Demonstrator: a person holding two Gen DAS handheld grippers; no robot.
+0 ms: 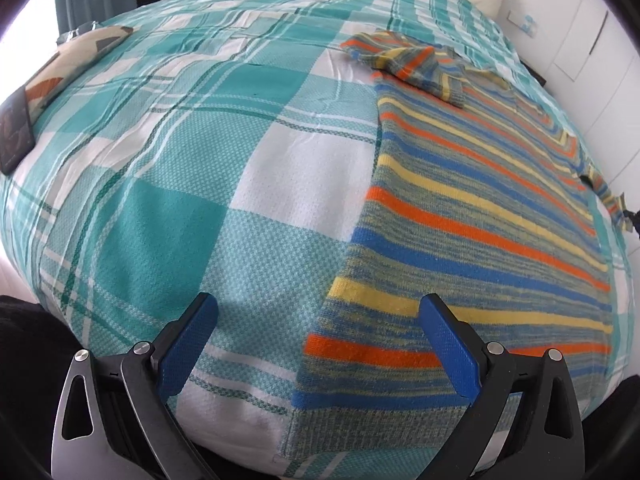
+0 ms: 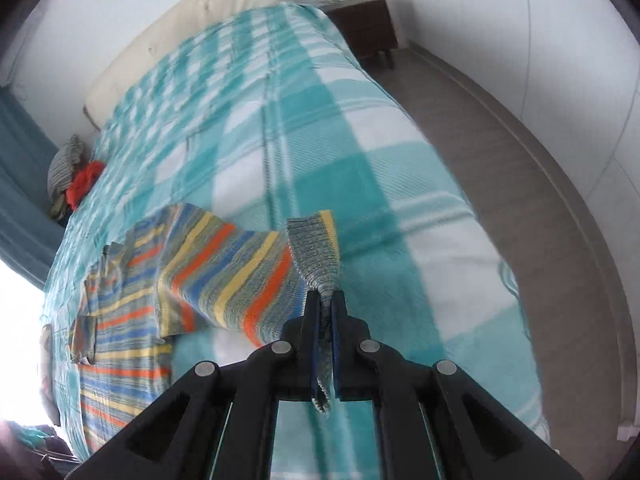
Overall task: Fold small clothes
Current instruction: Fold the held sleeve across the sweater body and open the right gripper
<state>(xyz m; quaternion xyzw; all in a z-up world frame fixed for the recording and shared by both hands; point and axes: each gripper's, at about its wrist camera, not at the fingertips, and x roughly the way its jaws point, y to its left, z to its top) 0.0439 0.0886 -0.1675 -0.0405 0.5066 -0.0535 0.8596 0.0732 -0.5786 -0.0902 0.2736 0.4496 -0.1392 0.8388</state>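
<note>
Right claw (image 2: 325,300) is clamped on the striped sweater (image 1: 480,216)'s sleeve cuff at centre frame, lifting it off the checked bed (image 1: 200,160), left claw (image 1: 316,312) gapes empty over the hem at lower right, so next that sleeve wants laying across the body.

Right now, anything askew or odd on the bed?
Only the striped sweater: its far sleeve lies crumpled across the chest, and the right tongs are clamped on the other sleeve's cuff, lifting it off the plaid blanket. No damage visible.
</note>
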